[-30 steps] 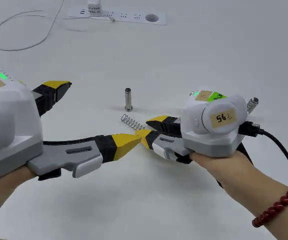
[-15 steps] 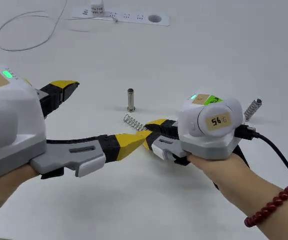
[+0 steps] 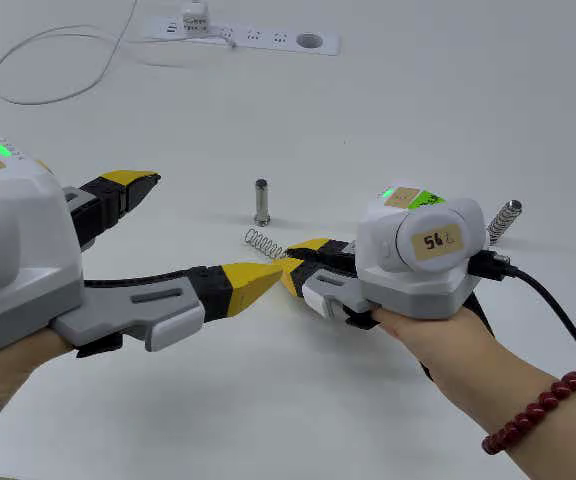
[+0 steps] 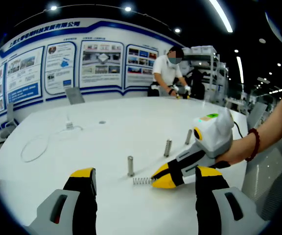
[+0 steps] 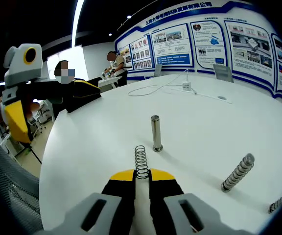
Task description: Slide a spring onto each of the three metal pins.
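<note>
Left gripper gapes wide; right gripper seemingly pinches the spring.

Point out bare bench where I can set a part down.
Bare: the wide stretch between power strip and bare pin, and the corner beyond the sprung pin. Crowded: around the loose spring, where right gripper and left gripper converge.

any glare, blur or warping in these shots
Head view: soft even light, sharp, only a faint shadow by the bare pin on the table. Left gripper view: fisheye bows the posters, and the ceiling lights flare. Right gripper view: same bowing, a bright light strip, but the spring at the right gripper is crisp.
</note>
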The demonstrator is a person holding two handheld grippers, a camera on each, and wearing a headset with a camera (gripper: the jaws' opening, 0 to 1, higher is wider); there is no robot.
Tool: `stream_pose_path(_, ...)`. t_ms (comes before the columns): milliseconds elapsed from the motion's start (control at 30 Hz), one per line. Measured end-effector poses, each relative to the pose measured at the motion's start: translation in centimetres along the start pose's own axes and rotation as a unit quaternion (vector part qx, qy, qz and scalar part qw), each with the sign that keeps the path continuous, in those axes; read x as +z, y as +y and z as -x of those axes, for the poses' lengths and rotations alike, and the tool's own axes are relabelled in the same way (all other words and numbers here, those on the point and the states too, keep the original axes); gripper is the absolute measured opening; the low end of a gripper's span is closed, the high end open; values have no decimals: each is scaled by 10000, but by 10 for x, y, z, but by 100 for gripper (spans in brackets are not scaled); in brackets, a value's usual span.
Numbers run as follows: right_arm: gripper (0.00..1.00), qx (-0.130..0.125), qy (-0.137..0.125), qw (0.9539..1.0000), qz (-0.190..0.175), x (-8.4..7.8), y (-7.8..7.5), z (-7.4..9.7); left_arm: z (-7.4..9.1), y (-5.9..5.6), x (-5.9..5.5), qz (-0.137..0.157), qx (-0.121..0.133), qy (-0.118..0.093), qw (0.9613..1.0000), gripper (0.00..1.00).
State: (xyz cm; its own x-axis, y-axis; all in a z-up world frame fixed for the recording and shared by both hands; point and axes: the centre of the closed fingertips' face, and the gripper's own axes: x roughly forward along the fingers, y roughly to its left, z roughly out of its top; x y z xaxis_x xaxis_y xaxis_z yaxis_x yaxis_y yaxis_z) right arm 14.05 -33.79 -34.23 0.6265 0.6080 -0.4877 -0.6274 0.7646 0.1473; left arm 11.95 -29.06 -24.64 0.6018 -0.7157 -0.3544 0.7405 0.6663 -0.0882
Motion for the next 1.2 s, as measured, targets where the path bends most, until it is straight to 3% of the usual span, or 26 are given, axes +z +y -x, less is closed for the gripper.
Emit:
stream_pose_path(200, 10, 18, -33, 10000, -75, 3, 2, 4, 0, 3, -2, 115, 32, 37, 9999, 81)
stream_pose_path(467, 10, 160, -395, 9990, -154, 28, 13, 20, 0, 9, -9, 432, 102, 178, 9989, 68)
stream_pose_path(600, 10, 210, -521, 9983, -178, 36, 17, 26, 0, 11, -8, 802, 103, 91, 9967, 64)
stream_pose_path(933, 10, 443, -809, 9956, -146, 55, 29, 43, -4, 10, -6, 1649, -45, -83, 9863, 53)
stream_pose_path(1200, 10, 634, -941, 9934, -142, 61, 39, 49, -8, 2, 0, 2545, -406, -310, 9657, 40)
